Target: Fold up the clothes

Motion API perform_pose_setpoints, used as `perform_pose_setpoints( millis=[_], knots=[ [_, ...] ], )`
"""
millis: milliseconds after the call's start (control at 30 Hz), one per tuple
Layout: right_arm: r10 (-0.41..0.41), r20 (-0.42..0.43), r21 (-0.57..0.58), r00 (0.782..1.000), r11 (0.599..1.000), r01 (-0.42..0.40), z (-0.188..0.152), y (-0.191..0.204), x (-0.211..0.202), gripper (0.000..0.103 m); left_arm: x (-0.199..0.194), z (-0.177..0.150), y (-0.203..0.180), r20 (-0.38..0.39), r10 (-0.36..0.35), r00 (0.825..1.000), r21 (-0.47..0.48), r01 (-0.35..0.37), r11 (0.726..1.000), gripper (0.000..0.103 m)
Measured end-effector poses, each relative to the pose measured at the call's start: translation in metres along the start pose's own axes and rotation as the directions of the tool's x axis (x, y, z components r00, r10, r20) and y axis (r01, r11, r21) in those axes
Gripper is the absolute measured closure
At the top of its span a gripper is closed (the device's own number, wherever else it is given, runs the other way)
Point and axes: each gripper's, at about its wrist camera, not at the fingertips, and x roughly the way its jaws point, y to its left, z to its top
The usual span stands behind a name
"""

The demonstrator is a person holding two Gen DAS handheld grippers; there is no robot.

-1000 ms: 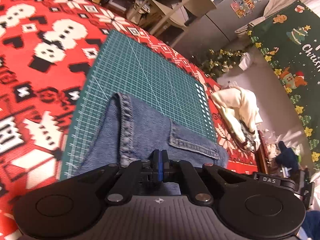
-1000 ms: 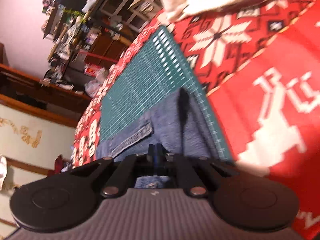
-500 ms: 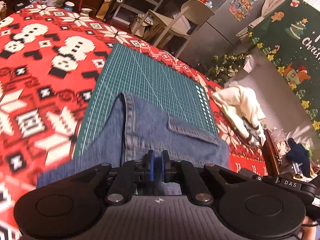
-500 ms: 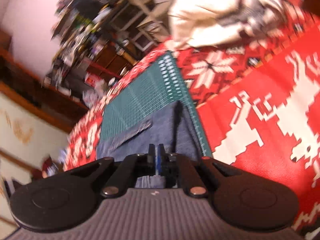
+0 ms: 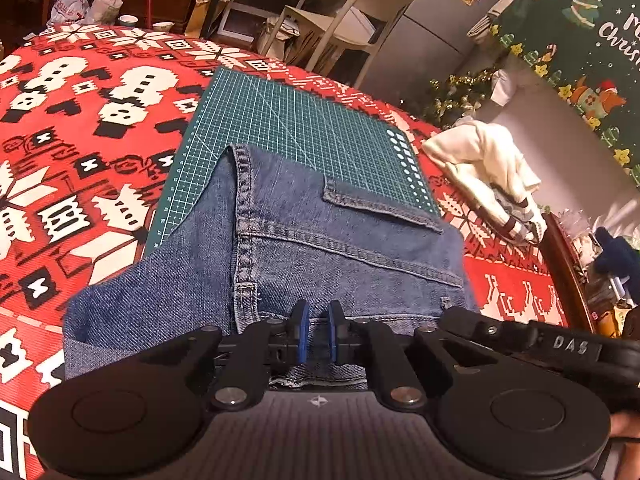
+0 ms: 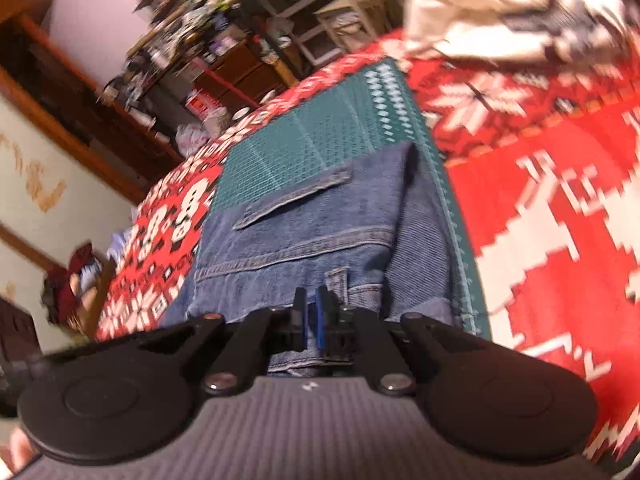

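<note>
Blue jeans [image 5: 304,236] lie back-side up on the green cutting mat [image 5: 304,120], waistband toward me, back pocket and yoke seam showing. My left gripper [image 5: 317,334] hangs over the waistband edge. Its jaws are opening, and a clear gap shows between the blue pads, which stand free of the denim behind them. In the blurred right wrist view the same jeans [image 6: 304,232] reach the mat's [image 6: 320,148] right edge. My right gripper [image 6: 312,320] sits at the waistband beside a belt loop [image 6: 338,280], its pads nearly together on the denim edge.
A red Christmas-pattern tablecloth [image 5: 80,112] covers the table. A cream garment [image 5: 484,168] lies crumpled at the far right of it. Beyond the table stand a chair [image 5: 352,20], shelves and a green Christmas hanging [image 5: 580,40].
Both cameras have drawn back, so more of the jeans now shows, down to the yoke seam and a belt loop. The left pads have parted from touching to a clear gap.
</note>
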Motion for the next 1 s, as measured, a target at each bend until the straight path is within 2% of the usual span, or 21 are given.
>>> perform_pose_setpoints(
  millis=[133, 233, 300, 333, 367, 433, 500, 600, 733, 867, 900, 1000],
  knots=[
    [-0.018, 0.000, 0.058, 1.000, 0.998, 0.018, 0.002, -0.015, 0.000, 0.103, 0.003, -0.002, -0.003, -0.006, 0.021, 1.000, 0.032, -0.021, 0.999, 0.093],
    [-0.033, -0.003, 0.046, 0.999, 0.998, 0.033, 0.002, -0.016, -0.001, 0.103, 0.004, -0.002, -0.003, -0.010, 0.023, 1.000, 0.033, -0.023, 0.999, 0.093],
    [-0.108, 0.028, 0.050, 0.994, 0.993, 0.107, 0.003, -0.020, -0.008, 0.101, 0.003, -0.002, 0.000, -0.010, 0.017, 1.000, 0.016, -0.017, 1.000, 0.093],
    [-0.155, 0.047, 0.055, 0.987, 0.987, 0.152, 0.003, -0.022, -0.013, 0.094, 0.002, -0.002, 0.001, -0.008, 0.015, 1.000, 0.008, -0.015, 1.000, 0.093],
    [-0.162, 0.064, 0.087, 0.985, 0.984, 0.156, 0.004, -0.027, -0.017, 0.094, 0.001, -0.002, 0.002, -0.006, 0.014, 1.000, 0.002, -0.014, 1.000, 0.093],
    [-0.111, 0.098, 0.198, 0.989, 0.976, 0.090, 0.006, -0.042, -0.026, 0.094, -0.001, -0.002, 0.002, 0.003, 0.021, 1.000, 0.000, -0.021, 1.000, 0.093],
    [-0.048, 0.145, 0.253, 0.988, 0.967, 0.009, 0.008, -0.049, -0.032, 0.094, -0.005, -0.001, 0.003, 0.019, 0.015, 1.000, -0.002, -0.015, 1.000, 0.093],
    [0.027, 0.156, 0.221, 0.987, 0.973, -0.061, 0.011, -0.043, -0.027, 0.094, -0.011, 0.001, 0.006, 0.042, -0.015, 0.999, -0.030, 0.016, 0.999, 0.090],
    [0.061, 0.093, 0.181, 0.994, 0.980, -0.077, 0.012, -0.032, -0.002, 0.094, -0.011, 0.006, 0.010, 0.071, -0.027, 0.997, -0.056, 0.031, 0.998, 0.090],
    [-0.032, 0.039, 0.115, 0.999, 0.993, 0.027, 0.013, -0.027, 0.020, 0.097, -0.006, 0.011, 0.010, 0.070, -0.023, 0.997, -0.052, 0.026, 0.998, 0.090],
    [-0.063, 0.034, 0.093, 0.997, 0.994, 0.059, 0.012, -0.026, 0.022, 0.102, -0.005, 0.011, 0.010, 0.067, -0.014, 0.998, -0.044, 0.017, 0.999, 0.090],
    [-0.088, 0.031, 0.094, 0.996, 0.992, 0.085, 0.010, -0.026, 0.021, 0.103, -0.002, 0.009, 0.010, 0.053, 0.001, 0.999, -0.038, 0.001, 0.999, 0.091]
  ],
)
